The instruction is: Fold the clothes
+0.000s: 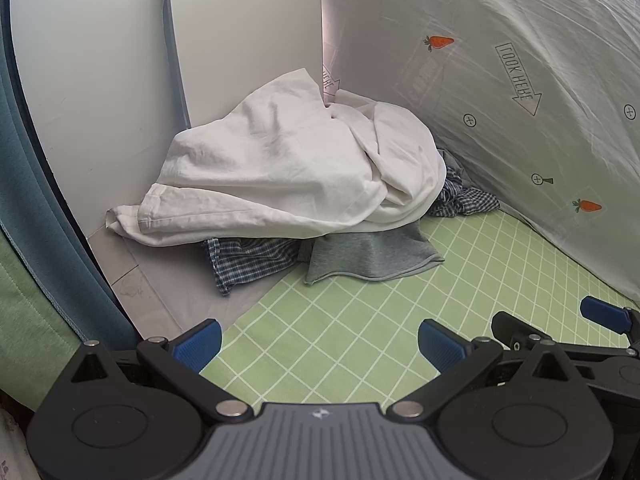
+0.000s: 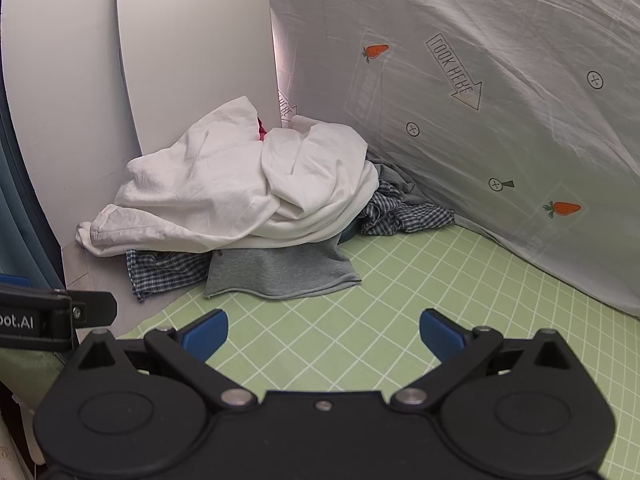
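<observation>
White cotton dominates the heap: a crumpled white garment [image 1: 288, 176] lies on top of the pile of clothes, filling the centre of both wrist views and pushed into the corner where pale upright panels [image 1: 100, 80] meet a hanging printed sheet [image 1: 500, 80] on the right of the frame. Under it a blue checked shirt [image 1: 248, 260] pokes out at lower left and again at the right, and a grey knit piece [image 1: 372, 258] spills forward onto the green grid sheet [image 1: 360, 320]. A scrap of something pink-red [image 2: 261, 130] shows at the top of the heap in the right wrist view. The left gripper [image 1: 320, 340] and the right gripper [image 2: 324, 332] both hang over the bare green sheet, well apart from the pile, jaws spread and holding nothing. The main risk, as I judge it, is layering: a pinch taken deep into the white cloth may catch the checked or grey fabric beneath, dragging the lot forward in a tangle. A grab at a mid-fold rather than a hem would lift a bunch that cannot be spread flat. The hanging sheet sits just beside the heap and could be snagged by a jaw reaching in from the right.
</observation>
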